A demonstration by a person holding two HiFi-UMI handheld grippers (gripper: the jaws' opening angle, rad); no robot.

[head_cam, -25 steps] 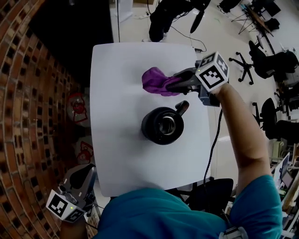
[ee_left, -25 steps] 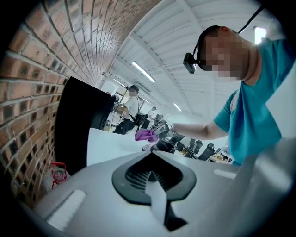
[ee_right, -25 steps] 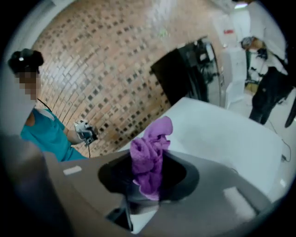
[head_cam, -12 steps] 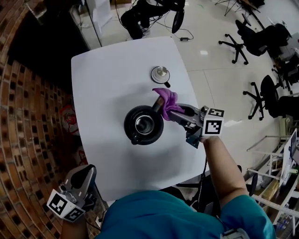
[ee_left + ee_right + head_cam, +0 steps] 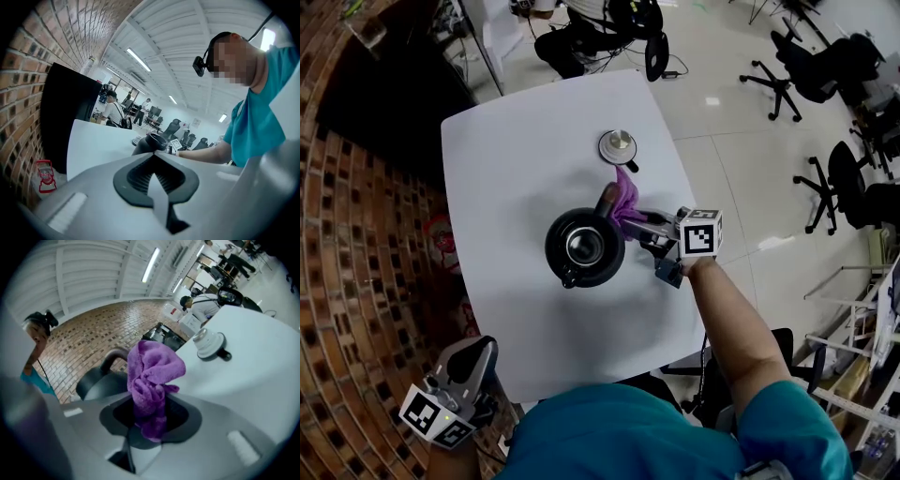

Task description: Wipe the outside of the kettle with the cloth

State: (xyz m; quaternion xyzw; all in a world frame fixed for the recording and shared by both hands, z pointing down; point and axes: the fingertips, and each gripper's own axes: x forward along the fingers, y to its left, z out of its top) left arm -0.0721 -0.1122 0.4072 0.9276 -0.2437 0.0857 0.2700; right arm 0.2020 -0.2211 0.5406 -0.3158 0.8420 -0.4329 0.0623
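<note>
A black kettle [image 5: 584,247] stands open-topped at the middle of the white table [image 5: 506,159]. Its lid [image 5: 619,147] lies apart, farther back. My right gripper [image 5: 636,221] is shut on a purple cloth [image 5: 625,200], and the cloth presses against the kettle's far right side. In the right gripper view the cloth [image 5: 152,376] bunches out of the right gripper [image 5: 149,411], with the kettle [image 5: 98,383] just behind it and the lid [image 5: 208,343] to the right. My left gripper [image 5: 461,375] hangs off the table's near left corner. It is the left gripper [image 5: 154,157], shut on nothing, with the kettle [image 5: 149,143] far ahead.
A brick wall [image 5: 356,281] runs along the left, with a red object [image 5: 441,234] on the floor beside the table. Office chairs [image 5: 848,187] stand on the tiled floor at the right. A seated person [image 5: 600,19] is beyond the table's far edge.
My right gripper has carried the cloth from beyond the kettle to its side, where it now touches the kettle. The left gripper has stayed low at the near left.
</note>
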